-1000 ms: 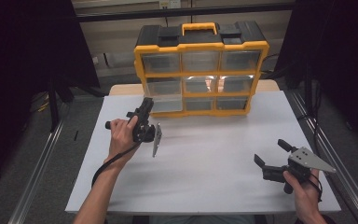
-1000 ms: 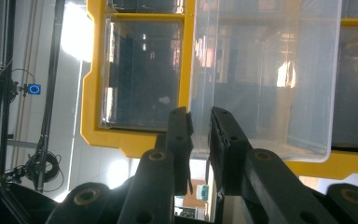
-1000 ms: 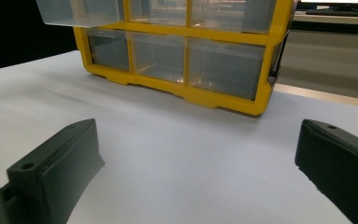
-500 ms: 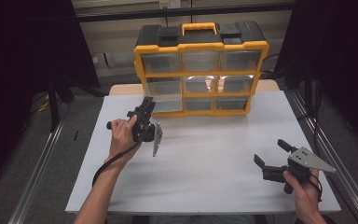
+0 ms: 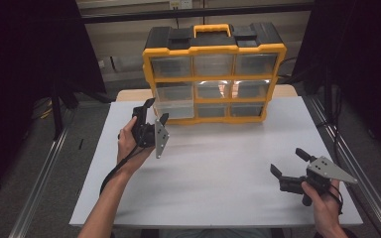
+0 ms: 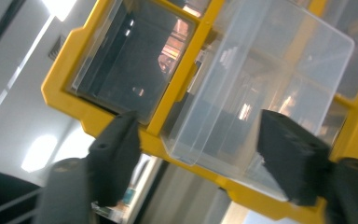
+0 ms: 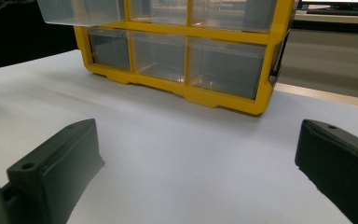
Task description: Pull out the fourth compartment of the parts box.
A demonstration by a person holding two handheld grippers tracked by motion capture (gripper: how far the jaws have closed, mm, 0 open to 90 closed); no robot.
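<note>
My left tool (image 5: 151, 119), spread wide, has edged closer to the half-out clear drawer (image 6: 256, 88) of the yellow organizer (image 5: 213, 49) on the table (image 5: 218, 163); right tool (image 5: 290, 166) idles open. Likely closing next.

no readable text, labels or numbers anywhere

Yellow drawer organizer (image 5: 213, 74) upright at table rear, middle-left clear drawer (image 5: 174, 104) protruding
</note>
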